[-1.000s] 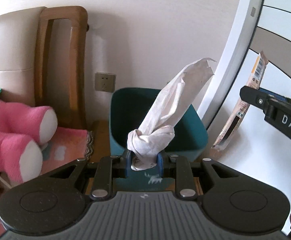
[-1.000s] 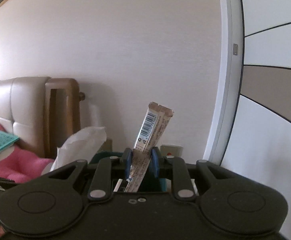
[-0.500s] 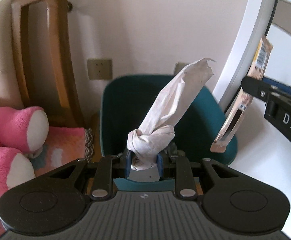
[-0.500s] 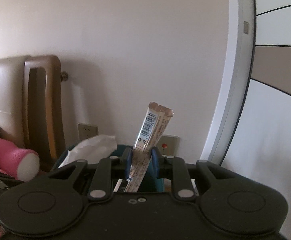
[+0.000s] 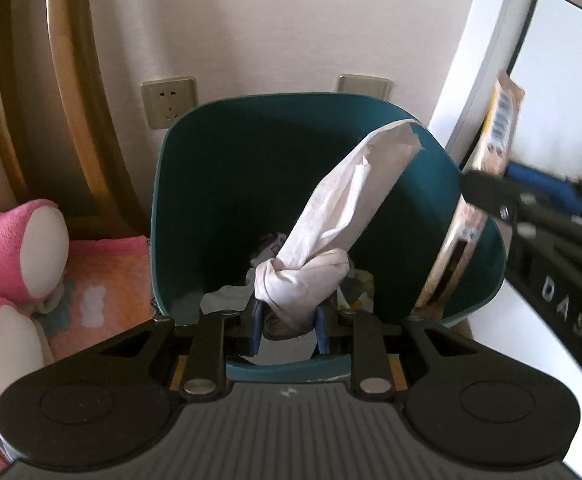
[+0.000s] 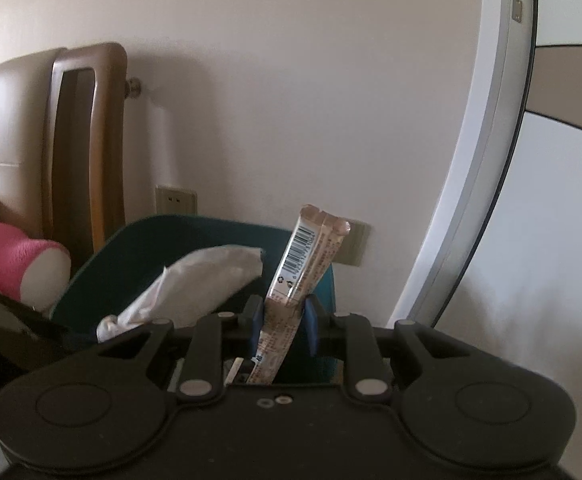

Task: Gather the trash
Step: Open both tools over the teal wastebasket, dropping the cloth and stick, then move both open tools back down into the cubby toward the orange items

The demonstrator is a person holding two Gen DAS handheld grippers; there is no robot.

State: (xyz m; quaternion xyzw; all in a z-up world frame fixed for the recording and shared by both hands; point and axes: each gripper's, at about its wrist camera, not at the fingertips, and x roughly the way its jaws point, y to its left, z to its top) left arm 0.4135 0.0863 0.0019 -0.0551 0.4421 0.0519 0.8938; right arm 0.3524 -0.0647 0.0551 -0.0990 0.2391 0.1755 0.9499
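My left gripper [image 5: 289, 326] is shut on a crumpled white tissue [image 5: 331, 224] and holds it over the open mouth of a teal trash bin [image 5: 179, 184]. Several scraps of trash lie at the bin's bottom. My right gripper [image 6: 283, 322] is shut on a long tan snack wrapper [image 6: 311, 254] with a barcode, held upright just before the bin [image 6: 131, 248]. In the left wrist view the wrapper [image 5: 499, 132] and right gripper hang over the bin's right rim. The tissue [image 6: 195, 284] also shows in the right wrist view.
A pink plush toy [image 5: 15, 248] lies on a pink blanket [image 5: 103, 276] left of the bin. A wooden headboard post [image 5: 63, 92] stands behind it. Wall sockets [image 5: 169, 102] sit above the bin. A white curved door frame [image 5: 487, 52] rises on the right.
Both grippers have moved forward and down toward the bin. The left one now looks into its mouth; the wrapper has come over the right rim. Both grips are unchanged.
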